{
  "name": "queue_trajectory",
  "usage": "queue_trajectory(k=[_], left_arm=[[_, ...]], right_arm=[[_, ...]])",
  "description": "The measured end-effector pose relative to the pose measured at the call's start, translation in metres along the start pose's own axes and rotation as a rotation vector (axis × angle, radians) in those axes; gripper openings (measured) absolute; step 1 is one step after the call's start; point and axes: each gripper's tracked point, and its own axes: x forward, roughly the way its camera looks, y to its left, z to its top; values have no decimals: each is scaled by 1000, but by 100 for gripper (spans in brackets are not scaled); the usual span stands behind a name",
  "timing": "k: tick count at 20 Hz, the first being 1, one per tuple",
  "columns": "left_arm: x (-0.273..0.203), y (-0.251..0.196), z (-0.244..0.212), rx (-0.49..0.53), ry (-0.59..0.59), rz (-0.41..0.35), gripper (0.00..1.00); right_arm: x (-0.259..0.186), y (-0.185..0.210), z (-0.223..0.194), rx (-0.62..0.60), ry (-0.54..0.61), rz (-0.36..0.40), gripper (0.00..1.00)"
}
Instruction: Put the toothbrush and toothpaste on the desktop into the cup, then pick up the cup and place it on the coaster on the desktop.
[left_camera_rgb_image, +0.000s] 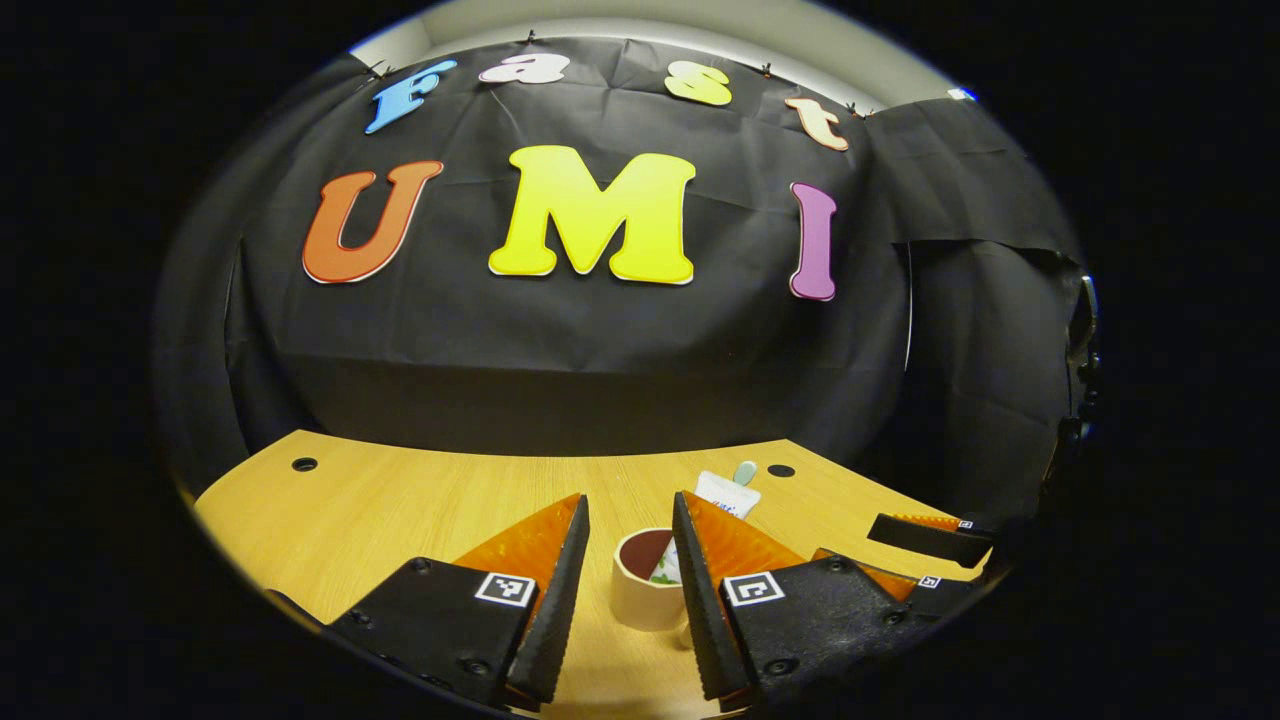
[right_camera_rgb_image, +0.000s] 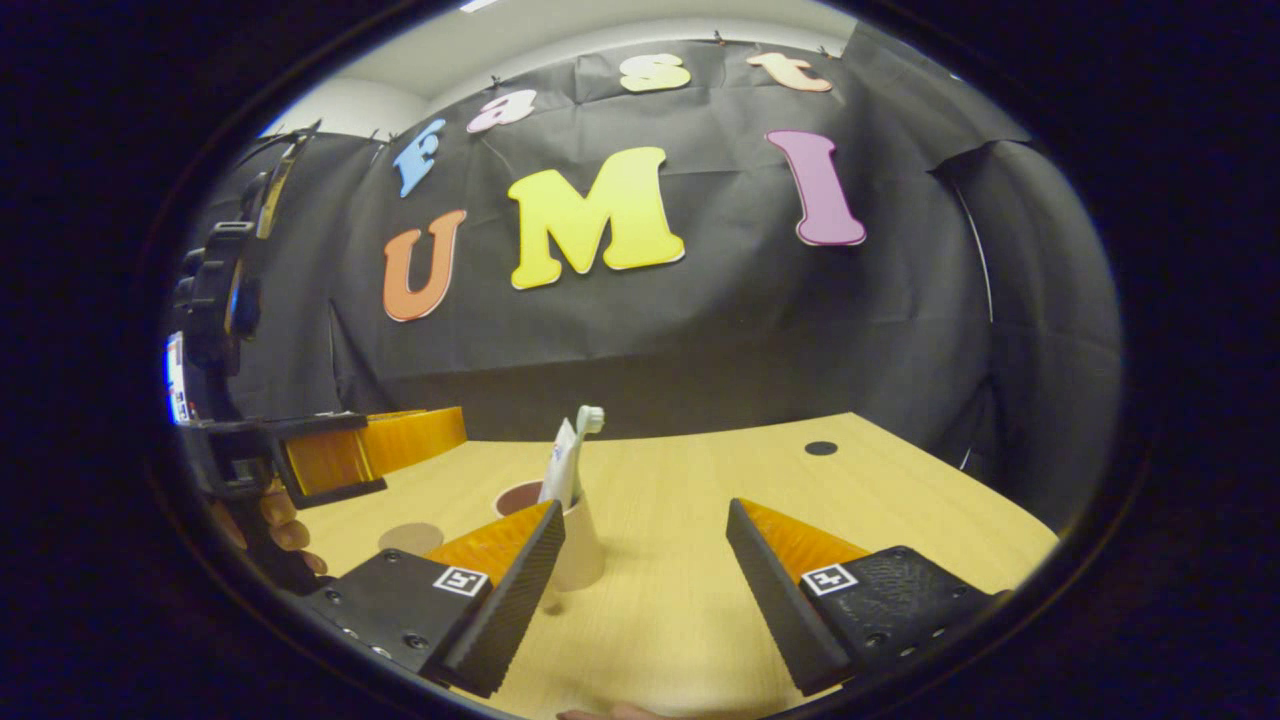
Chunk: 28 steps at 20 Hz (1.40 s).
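In the right gripper view the coaster (right_camera_rgb_image: 411, 538) lies far left on the table (right_camera_rgb_image: 700, 600), the cup (right_camera_rgb_image: 575, 545) just right of it, brush (right_camera_rgb_image: 590, 418) and paste (right_camera_rgb_image: 562, 465) upright inside. Left gripper (left_camera_rgb_image: 630, 570) sits nearer, jaws released either side of the cup, probably not touching. Right gripper (right_camera_rgb_image: 645, 555), jaws released, has the cup at its left.

I see both views evenly lit from above; the desk (left_camera_rgb_image: 400, 500) glows warm with no glare. A soft shadow sits beside the cup (right_camera_rgb_image: 580, 550). Fisheye bending curves the desk edge and cloth. Focus looks sharp, edges fading dark.
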Motion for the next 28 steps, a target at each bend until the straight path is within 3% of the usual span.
queue_trajectory(k=[2,5,9,12,13,14,17,18,21,25,28], left_arm=[[-18,10,0,28,-10,16,58],[-43,24,-7,61,-2,26,80],[-80,44,-11,76,-15,42,95],[-106,61,-10,98,-45,58,97],[-116,70,-16,106,-40,69,97],[-123,77,-19,108,-33,79,97],[-146,93,-31,87,-15,90,97],[-152,96,-33,83,-12,83,97],[-169,116,-34,96,-23,103,97],[-182,134,-35,73,-38,130,97],[-186,143,-41,76,-27,140,97]], right_arm=[[2,14,2,7,36,21,96],[12,33,6,-10,105,50,97],[26,48,-4,-26,248,55,97],[39,54,-13,-53,345,33,94],[43,58,-18,-65,390,27,97],[45,64,-24,-82,442,34,93],[57,73,-40,-153,583,13,97],[57,72,-45,-170,628,2,94],[64,78,-67,-140,808,-28,96],[72,58,-95,-209,976,-139,86],[71,59,-114,-225,1063,-157,83]])
